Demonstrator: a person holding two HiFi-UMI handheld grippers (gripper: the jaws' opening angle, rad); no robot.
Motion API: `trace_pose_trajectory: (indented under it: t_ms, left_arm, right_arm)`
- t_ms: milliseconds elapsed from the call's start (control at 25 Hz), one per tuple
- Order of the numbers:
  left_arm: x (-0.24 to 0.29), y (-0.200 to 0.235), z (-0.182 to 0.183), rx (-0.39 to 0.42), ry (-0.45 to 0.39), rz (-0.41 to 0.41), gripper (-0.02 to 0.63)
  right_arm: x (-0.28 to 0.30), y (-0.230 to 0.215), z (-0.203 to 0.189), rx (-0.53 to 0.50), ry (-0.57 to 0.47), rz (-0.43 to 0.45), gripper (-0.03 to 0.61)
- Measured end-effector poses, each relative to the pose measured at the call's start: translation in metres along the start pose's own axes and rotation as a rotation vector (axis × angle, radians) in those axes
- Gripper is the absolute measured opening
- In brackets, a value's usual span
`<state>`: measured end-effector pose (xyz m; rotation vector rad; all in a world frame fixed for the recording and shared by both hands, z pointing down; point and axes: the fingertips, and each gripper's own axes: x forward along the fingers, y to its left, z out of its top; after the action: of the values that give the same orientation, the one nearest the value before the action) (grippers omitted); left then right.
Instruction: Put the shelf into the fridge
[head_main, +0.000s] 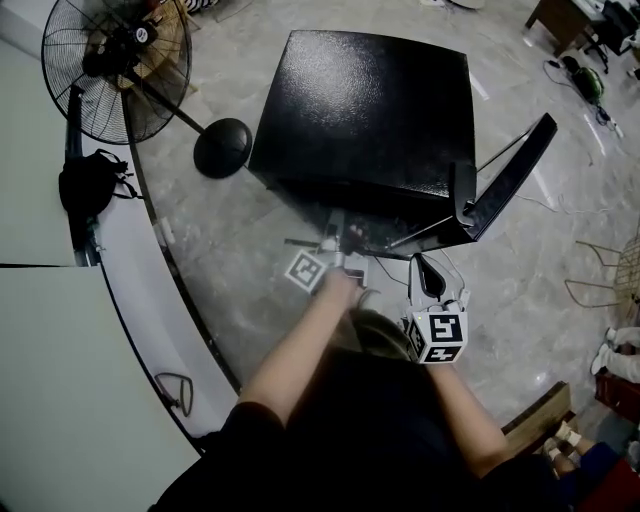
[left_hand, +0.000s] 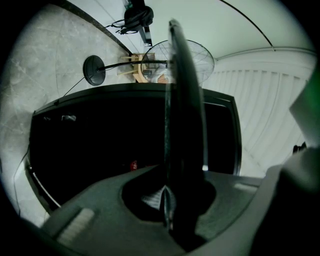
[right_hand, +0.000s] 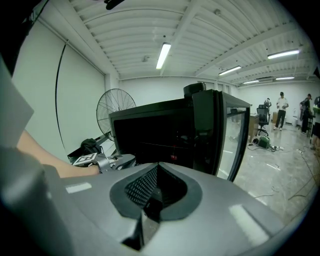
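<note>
A black fridge stands on the floor with its door swung open to the right. My left gripper is at the front of the open compartment, shut on the shelf. The shelf is a thin dark plate that I see edge-on, rising between the jaws. In the head view it is hard to make out. My right gripper hangs just right of the left one, short of the door. Its jaws are closed together with nothing between them.
A standing fan with a round base is to the fridge's left, with a black bag by a white curved wall. Cables and a green object lie far right. People stand far off.
</note>
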<state>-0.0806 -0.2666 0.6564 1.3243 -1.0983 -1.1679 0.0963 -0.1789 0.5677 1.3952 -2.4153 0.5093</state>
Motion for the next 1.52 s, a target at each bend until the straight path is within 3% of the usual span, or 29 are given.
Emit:
trace_pose_trajectory:
  t_ms: [600, 1280, 1520]
  left_arm:
    - [0.036, 0.003, 0.008, 0.003, 0.074, 0.036, 0.017]
    - [0.062, 0.004, 0.009, 0.003, 0.035, -0.013, 0.018]
    - [0.071, 0.007, 0.012, 0.021, 0.015, 0.004, 0.02]
  right_arm:
    - [0.003, 0.013, 0.0, 0.067, -0.008, -0.119, 0.0]
    - [-0.012, 0.023, -0.017, 0.115, 0.005, -0.191, 0.0]
    - [-0.009, 0.023, -0.021, 0.11, 0.016, -0.187, 0.0]
